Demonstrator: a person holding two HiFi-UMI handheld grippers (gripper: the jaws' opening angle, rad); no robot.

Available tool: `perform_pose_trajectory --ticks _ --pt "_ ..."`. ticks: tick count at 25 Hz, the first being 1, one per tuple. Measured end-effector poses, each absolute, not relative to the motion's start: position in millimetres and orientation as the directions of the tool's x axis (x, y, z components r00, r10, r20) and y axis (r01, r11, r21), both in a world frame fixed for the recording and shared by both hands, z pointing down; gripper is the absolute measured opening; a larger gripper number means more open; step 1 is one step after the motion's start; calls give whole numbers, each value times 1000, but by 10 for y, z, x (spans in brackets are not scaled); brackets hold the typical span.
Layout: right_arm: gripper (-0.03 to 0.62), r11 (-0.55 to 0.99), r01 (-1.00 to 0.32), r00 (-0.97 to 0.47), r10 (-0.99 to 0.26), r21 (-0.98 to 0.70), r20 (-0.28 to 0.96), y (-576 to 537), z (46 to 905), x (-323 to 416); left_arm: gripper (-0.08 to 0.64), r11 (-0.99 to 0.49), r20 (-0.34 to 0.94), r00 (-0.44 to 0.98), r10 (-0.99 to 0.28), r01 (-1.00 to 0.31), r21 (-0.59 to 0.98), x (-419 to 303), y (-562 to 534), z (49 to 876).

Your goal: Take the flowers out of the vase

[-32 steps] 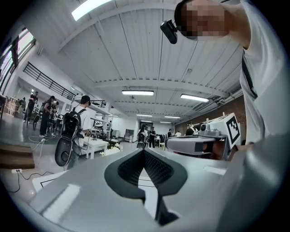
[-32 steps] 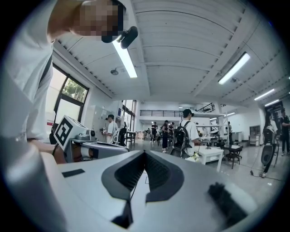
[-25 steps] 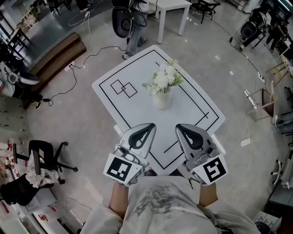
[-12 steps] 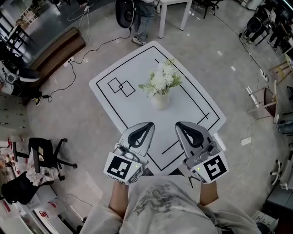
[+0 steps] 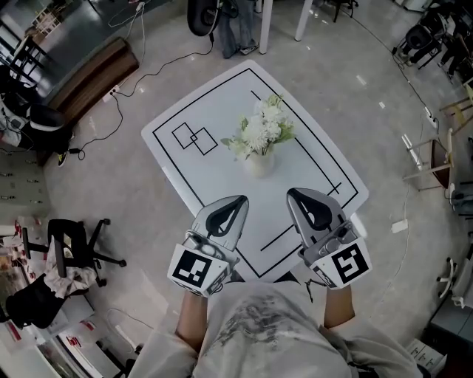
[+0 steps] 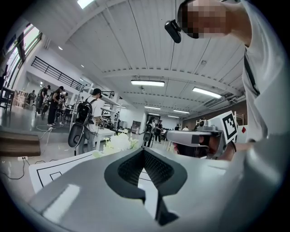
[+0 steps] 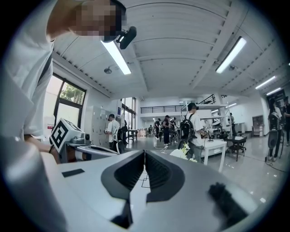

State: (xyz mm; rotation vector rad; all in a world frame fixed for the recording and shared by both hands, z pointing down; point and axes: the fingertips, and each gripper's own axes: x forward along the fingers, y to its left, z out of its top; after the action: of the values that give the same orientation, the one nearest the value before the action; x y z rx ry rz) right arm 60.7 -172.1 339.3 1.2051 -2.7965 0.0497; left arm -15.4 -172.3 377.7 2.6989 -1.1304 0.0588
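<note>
White flowers with green leaves [image 5: 260, 131] stand upright in a small white vase [image 5: 260, 163] on the white table [image 5: 192, 111], which is marked with black lines. My left gripper [image 5: 241, 199] and right gripper [image 5: 293, 193] hover side by side over the table's near edge, well short of the vase. Both are shut with nothing between the pads. In the left gripper view the closed tips [image 6: 144, 150] point toward the flowers [image 6: 118, 142], with the right gripper [image 6: 195, 138] alongside. In the right gripper view the closed tips [image 7: 144, 152] face the flowers [image 7: 185, 149].
A black office chair [image 5: 74, 251] stands on the floor at the left, and a brown bench [image 5: 89, 81] with cables lies at the upper left. A person [image 5: 238, 29] stands by another white table [image 5: 281, 18] beyond the far corner. Several people stand further off in the room.
Both grippers have shifted slightly over the near table edge, the right one a little to the right, and both stay shut. The vase and flowers have not moved.
</note>
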Motion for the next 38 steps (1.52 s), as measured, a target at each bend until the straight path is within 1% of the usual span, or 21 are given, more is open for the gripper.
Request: perform_pose_trajectory --ticks 7,10,19,38 --pt "21 679 -734 -677 -730 -11 94 -1906 3472 700 9 -688 135 712 -689 -701 184 -91 -1833 3821" --pt "69 687 -726 -685 -722 -15 102 -1974 3536 704 9 -690 137 714 -687 -700 184 -77 -1862 3829" --pt "133 703 -709 -704 -705 -46 87 -2162 3656 690 9 -692 156 716 -681 -698 184 -70 -1931 3864" --pt "207 700 -710 -703 -700 -76 123 -2519 4033 713 9 -690 172 716 -677 -698 189 -69 -2041 3914"
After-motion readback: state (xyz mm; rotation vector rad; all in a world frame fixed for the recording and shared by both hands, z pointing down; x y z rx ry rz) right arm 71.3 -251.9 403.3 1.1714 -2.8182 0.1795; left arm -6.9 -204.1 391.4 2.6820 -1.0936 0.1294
